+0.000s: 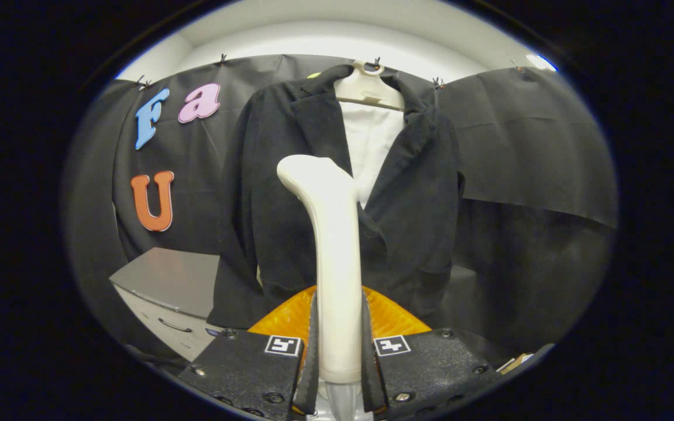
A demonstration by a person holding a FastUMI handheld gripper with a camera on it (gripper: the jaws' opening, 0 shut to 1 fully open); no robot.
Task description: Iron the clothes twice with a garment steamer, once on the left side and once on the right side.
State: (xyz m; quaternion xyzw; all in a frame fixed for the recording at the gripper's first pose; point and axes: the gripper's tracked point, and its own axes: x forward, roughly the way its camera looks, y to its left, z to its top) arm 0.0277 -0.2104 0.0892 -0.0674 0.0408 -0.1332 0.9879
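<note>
A white garment steamer (332, 245) stands upright between my fingers, its handle pressed by both of them and its head curving left at the top. My gripper (338, 345) is shut on the steamer's handle. Beyond it a black jacket (419, 199) hangs on a pale hanger (369, 88) against the booth's wall, open at the front over a white shirt (375, 146). The steamer's head is in front of the jacket's left front panel; I cannot tell whether it touches the cloth.
A grey cabinet (167, 280) with a drawer handle stands low to the left of the jacket. An orange ribbed thing (392, 316) lies just behind the fingers, below the jacket's hem. Black cloth hangs on all sides.
</note>
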